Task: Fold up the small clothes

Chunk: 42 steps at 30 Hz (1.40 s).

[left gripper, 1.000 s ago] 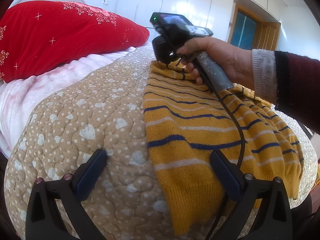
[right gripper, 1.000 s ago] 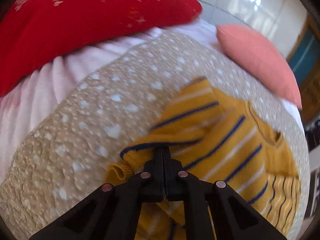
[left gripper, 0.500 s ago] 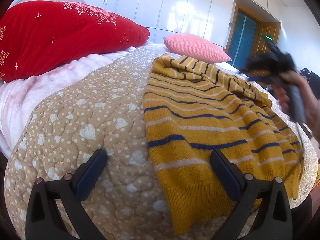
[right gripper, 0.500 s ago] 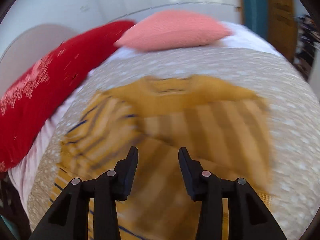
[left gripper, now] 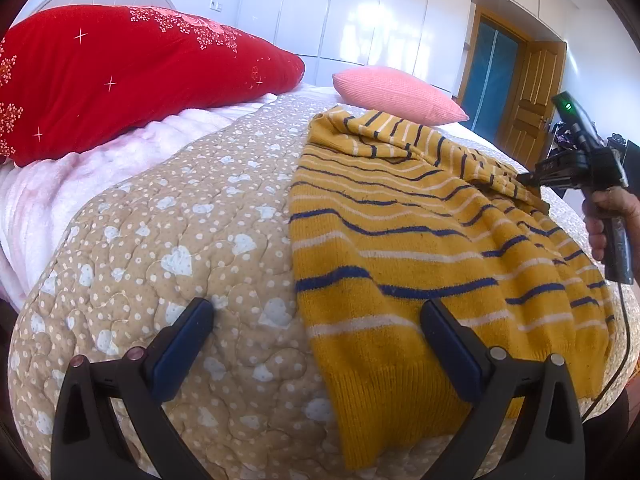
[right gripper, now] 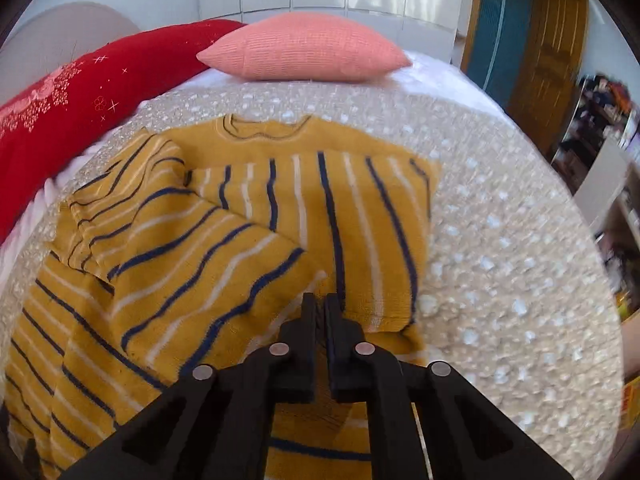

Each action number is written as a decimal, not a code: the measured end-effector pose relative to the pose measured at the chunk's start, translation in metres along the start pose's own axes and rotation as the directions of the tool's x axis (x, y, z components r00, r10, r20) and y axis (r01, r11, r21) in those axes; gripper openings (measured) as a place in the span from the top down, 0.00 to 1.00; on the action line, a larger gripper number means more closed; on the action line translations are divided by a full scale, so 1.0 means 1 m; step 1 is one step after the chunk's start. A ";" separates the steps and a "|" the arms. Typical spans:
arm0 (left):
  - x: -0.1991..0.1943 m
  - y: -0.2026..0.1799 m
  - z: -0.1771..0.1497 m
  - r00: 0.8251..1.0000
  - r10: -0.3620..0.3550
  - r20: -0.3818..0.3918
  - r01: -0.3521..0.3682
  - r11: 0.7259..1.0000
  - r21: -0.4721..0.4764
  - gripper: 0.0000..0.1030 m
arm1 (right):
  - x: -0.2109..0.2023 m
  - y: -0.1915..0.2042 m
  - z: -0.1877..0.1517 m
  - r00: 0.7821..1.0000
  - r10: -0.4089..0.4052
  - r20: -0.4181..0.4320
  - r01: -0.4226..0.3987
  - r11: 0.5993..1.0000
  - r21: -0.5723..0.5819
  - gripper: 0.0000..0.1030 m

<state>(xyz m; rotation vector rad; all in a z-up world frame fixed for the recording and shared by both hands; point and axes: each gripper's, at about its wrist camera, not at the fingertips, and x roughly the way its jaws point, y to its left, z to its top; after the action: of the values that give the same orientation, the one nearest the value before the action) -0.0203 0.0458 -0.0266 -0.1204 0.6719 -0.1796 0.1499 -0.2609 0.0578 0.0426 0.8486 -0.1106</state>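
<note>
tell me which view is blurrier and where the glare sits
Right wrist view: softer, motion smear on the quilt and the clutter at the right edge. Left wrist view: sharp, with sun glare on the white wardrobe doors; both bend straight lines at the rim.

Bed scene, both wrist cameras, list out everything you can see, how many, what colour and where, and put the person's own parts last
sweater: one, mustard yellow with navy and white stripes, lying on the quilt, both sleeves folded in over the body
quilt: one, beige with white hearts and dots, covering the bed
red pillow: one, red with pale embroidery, at the head of the bed
pink pillow: one, salmon pink, at the head of the bed beside the red one
blanket: one, pale pink, under the red pillow
wardrobe: one run of white doors, on the far wall
door: one, wooden, open
left tool: one, black, open over the sweater's hem edge
right tool: one, black, shut on a fold of the sweater
hand: one, holding the right tool's handle
</note>
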 end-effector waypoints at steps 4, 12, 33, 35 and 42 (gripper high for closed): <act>0.000 0.000 0.000 1.000 0.003 0.000 -0.003 1.000 -0.001 0.00 | 0.002 -0.020 0.006 0.989 -0.145 0.002 0.144 0.989 0.021 0.96; 0.000 -0.001 0.000 1.000 0.002 0.001 -0.002 1.000 0.000 0.00 | -0.016 -0.045 -0.014 0.990 -0.135 0.029 0.128 0.977 0.171 0.49; 0.003 -0.005 0.000 0.999 0.039 0.009 -0.039 0.999 0.018 0.00 | -0.023 -0.110 -0.125 0.929 0.199 0.313 -0.346 0.767 0.539 0.28; 0.003 -0.004 0.001 0.999 0.036 0.010 -0.036 0.999 0.017 0.00 | -0.022 -0.112 -0.125 0.925 0.200 0.322 -0.353 0.764 0.540 0.28; 0.005 -0.005 0.001 0.999 0.041 0.015 -0.041 0.999 0.019 0.00 | -0.027 -0.106 -0.126 0.944 0.158 0.288 -0.294 0.798 0.526 0.28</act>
<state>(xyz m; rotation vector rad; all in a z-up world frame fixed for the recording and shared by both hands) -0.0168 0.0399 -0.0281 -0.0891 0.6574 -0.1459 0.0261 -0.3535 -0.0043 0.6823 0.5453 -0.1332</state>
